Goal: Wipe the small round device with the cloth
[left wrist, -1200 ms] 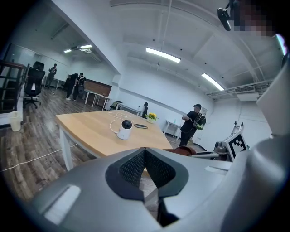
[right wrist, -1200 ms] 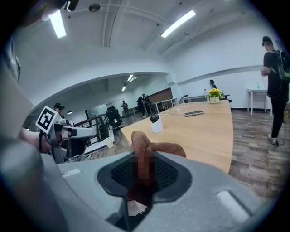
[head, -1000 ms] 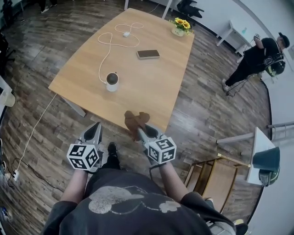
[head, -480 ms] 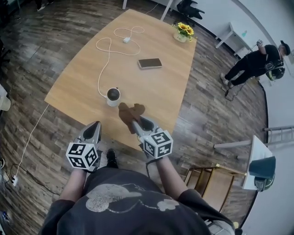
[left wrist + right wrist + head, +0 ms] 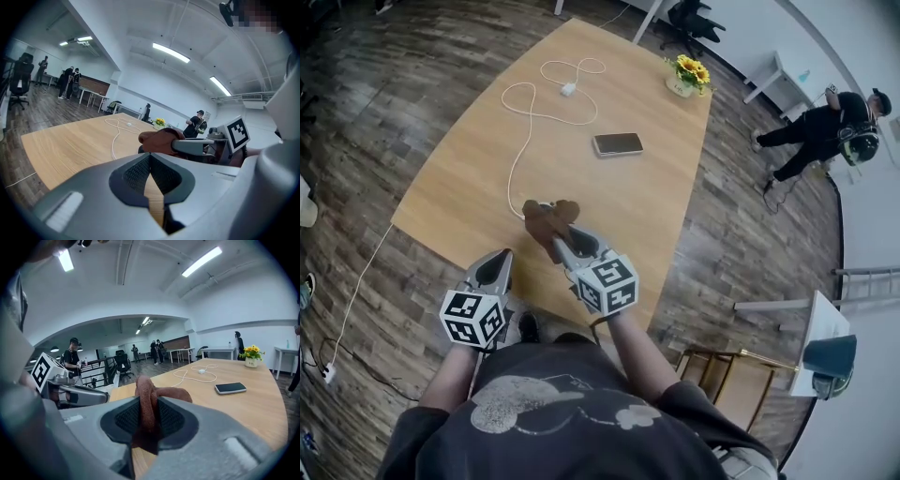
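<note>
The brown cloth point(image 5: 547, 220) hangs bunched from my right gripper point(image 5: 559, 246), which is shut on it over the wooden table point(image 5: 469, 178) near its front edge. The cloth lies over the small round device, of which only a grey sliver point(image 5: 531, 204) shows at the cloth's left edge. In the right gripper view the cloth point(image 5: 149, 399) fills the space between the jaws. My left gripper point(image 5: 499, 264) hovers left of it, just off the table's front edge, jaws together and empty. The left gripper view shows the cloth point(image 5: 161, 139) and right gripper point(image 5: 194, 146) ahead.
A white cable point(image 5: 539, 103) runs from the device to a charger at the far side. A phone point(image 5: 618, 143) lies mid-table and a pot of yellow flowers point(image 5: 686, 75) stands at the far corner. A person point(image 5: 820, 127) stands to the right; a wooden stool point(image 5: 722, 361) is nearby.
My right gripper has carried the cloth forward and left until it covers the round device. The left gripper has stayed near the table's front edge.
</note>
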Demonstrator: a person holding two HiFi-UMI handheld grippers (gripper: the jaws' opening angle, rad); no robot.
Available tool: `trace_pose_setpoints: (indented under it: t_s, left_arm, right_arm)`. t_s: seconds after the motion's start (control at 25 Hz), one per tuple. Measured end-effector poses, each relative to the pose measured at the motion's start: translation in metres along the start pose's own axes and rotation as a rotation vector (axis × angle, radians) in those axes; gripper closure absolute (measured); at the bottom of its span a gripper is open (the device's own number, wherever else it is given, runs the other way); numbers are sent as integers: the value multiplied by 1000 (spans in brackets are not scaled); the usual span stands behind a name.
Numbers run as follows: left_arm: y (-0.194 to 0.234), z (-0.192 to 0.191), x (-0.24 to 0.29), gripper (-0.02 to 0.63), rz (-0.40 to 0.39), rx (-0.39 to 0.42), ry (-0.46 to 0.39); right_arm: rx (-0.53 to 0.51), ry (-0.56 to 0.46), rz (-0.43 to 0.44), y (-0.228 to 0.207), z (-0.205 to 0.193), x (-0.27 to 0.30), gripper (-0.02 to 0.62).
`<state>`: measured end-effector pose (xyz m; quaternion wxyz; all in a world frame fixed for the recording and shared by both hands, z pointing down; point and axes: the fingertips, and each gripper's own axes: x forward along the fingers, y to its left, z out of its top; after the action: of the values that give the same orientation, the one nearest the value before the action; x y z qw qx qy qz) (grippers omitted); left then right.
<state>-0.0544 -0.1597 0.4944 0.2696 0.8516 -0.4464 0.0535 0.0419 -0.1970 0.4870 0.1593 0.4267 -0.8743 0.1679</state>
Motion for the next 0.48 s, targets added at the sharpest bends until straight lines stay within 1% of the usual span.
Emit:
trace_pose_setpoints:
  t_s: [0.16, 0.32, 0.48]
  left_arm:
    - [3, 1, 7, 588, 8, -8, 7]
    - [4, 2, 10, 588, 38, -21, 4]
    - [8, 4, 7, 588, 78, -29, -3]
  right_arm:
    - [8, 27, 3, -8, -2, 18, 518]
    - [35, 43, 9, -20, -7, 22, 518]
    - [65, 70, -1, -35, -22, 17, 518]
